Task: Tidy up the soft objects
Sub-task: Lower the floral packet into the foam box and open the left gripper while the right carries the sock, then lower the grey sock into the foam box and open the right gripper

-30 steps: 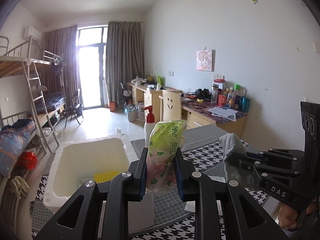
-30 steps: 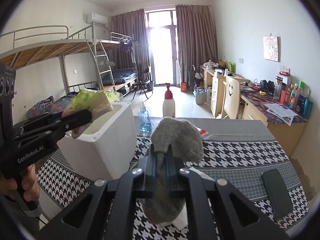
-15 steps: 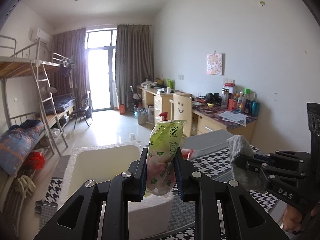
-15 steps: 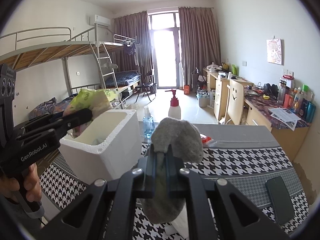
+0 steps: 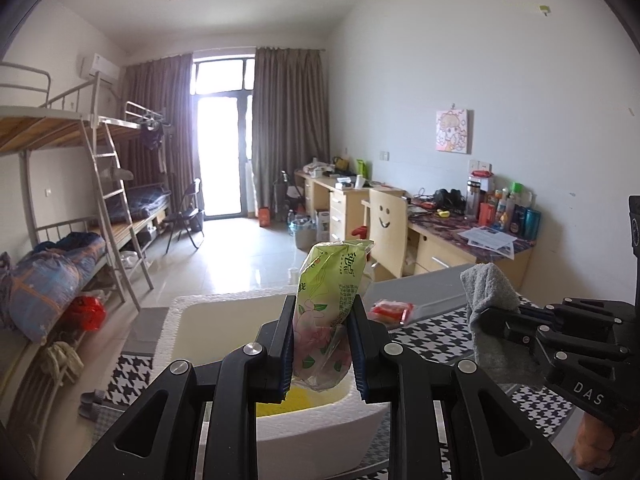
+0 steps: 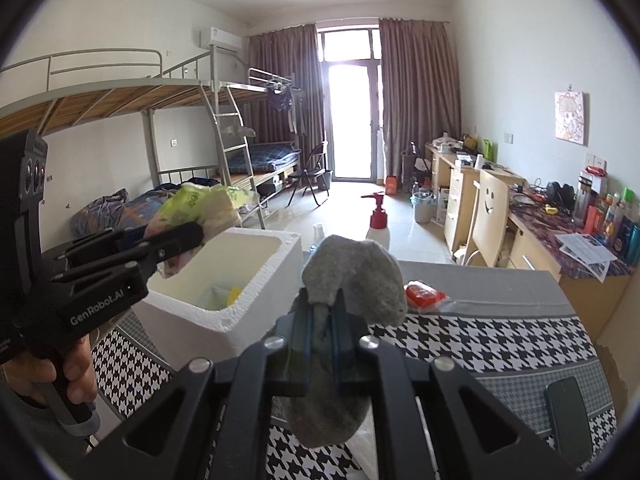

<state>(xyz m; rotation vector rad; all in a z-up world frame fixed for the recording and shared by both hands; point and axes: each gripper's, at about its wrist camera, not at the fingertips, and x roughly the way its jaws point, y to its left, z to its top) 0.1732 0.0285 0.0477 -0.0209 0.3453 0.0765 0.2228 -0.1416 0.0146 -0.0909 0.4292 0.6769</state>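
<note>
Two hand-held grippers appear, each clamped on a soft item above a surface (image 6: pixel 500 340) covered in black-and-white houndstooth cloth. Left hand-held gripper (image 5: pixel 322 344): jaws narrow, pressed against both sides of a green and pink plastic packet (image 5: pixel 330 300), which stands upright between the pads and rises above them; in the right wrist view the same packet (image 6: pixel 200 208) hangs over the near left corner of a white foam box (image 6: pixel 240 280). The foam box (image 5: pixel 208 320) sits open on the surface directly below and ahead of the left hand-held gripper, with something yellow (image 6: pixel 233 293) lying inside it. Right hand-held gripper (image 6: pixel 323 336): jaws almost closed, pinching a grey cloth (image 6: pixel 352 280) whose bulk bulges above the pads and droops below them; in the left wrist view the cloth (image 5: pixel 488 292) is seen from the side, held just right of the box. A bare hand (image 6: pixel 52 376) grips the handle of the left tool. On the surface beyond the cloth lies a small red packet (image 6: pixel 422 294); a dark phone (image 6: pixel 570 410) lies near the right edge. Behind the box stand a red-capped pump bottle (image 6: pixel 378 220) and a clear bottle, mostly hidden. Background: bunk bed (image 6: pixel 168 120), curtained balcony door, desks along the right wall.
</note>
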